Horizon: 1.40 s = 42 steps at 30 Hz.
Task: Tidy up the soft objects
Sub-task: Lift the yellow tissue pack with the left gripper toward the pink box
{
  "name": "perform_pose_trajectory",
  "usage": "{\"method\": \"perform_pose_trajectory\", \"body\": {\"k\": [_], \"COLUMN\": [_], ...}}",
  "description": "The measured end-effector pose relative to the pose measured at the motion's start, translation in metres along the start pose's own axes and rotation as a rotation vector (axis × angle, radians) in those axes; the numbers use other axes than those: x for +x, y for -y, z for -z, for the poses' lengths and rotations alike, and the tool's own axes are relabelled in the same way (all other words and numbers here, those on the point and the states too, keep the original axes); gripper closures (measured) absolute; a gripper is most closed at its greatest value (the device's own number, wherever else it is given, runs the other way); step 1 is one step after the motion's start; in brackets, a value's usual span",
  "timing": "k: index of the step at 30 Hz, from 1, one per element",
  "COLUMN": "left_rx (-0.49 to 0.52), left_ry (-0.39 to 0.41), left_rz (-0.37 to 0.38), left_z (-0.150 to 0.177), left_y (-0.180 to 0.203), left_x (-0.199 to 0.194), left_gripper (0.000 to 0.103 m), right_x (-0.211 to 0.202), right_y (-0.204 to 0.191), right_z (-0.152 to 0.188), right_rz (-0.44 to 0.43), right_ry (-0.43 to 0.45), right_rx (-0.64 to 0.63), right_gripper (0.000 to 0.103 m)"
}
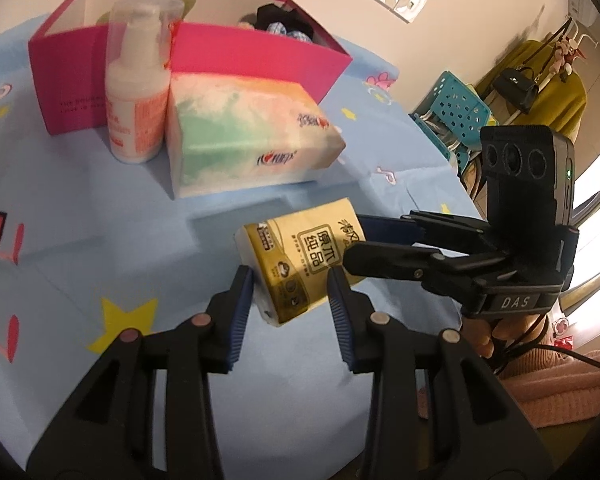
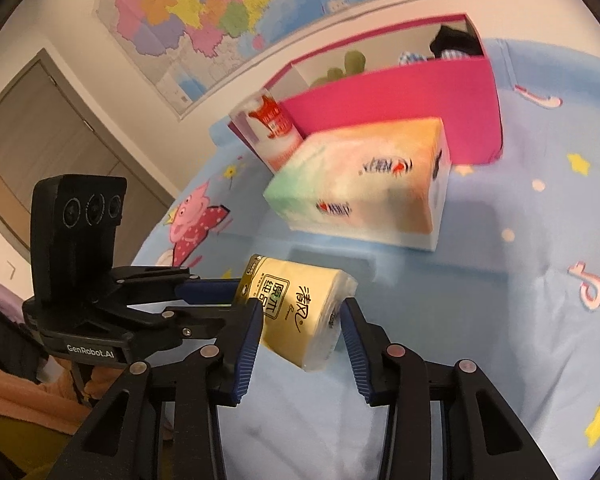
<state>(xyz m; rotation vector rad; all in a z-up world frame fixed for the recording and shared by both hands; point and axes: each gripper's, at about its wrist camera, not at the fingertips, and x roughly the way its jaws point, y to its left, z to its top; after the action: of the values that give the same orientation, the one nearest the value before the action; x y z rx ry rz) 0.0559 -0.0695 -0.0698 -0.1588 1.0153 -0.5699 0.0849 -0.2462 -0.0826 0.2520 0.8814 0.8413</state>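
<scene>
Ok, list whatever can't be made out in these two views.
1. Inside the pink box: both views, its front wall hides all but a few fabric tops.
2. Label on the bottle: blurred in the left wrist view, partly behind the big tissue pack in the right wrist view.
3. Far end of the yellow tissue pack: left wrist view, covered by the right gripper.

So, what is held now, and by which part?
The yellow tissue pack: the left gripper pinches one end, the right gripper the opposite end.
</scene>
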Motion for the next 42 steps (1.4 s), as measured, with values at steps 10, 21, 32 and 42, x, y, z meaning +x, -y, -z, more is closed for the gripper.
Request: {"method": "perform_pose_trajectory", "body": {"k": [10,21,32,42], "left_rx": [0.022,0.047,0.057,0.063], "left_ry": [0.024,0.051,0.06,0.081], "left_rz": [-0.009,-0.023,-0.027,-0.028], "left_z": [-0.01,-0.022,-0.031,-0.038], "left_y": [0.005,0.015,0.017,0.016], "left_x": [-0.007,-0.016,-0.018,-0.022], "left_gripper": [0.063,0.063,0.063,0.063], "right_x": [-0.009,-0.022,-0.029,-0.03], "right_y": [-0.003,-0.005,-0.008,-0.008], "right_z": [-0.009,-0.021,-0.03,-0.036], "right_rz": [0.001,0.001,0.005,-0.001], "right_ry": [0.034,0.07,0.097,0.109], "right_rx": [-0.01,-0.037,-0.056,-0.061], "right_gripper": [0.061,0.061,0.061,0.061]}}
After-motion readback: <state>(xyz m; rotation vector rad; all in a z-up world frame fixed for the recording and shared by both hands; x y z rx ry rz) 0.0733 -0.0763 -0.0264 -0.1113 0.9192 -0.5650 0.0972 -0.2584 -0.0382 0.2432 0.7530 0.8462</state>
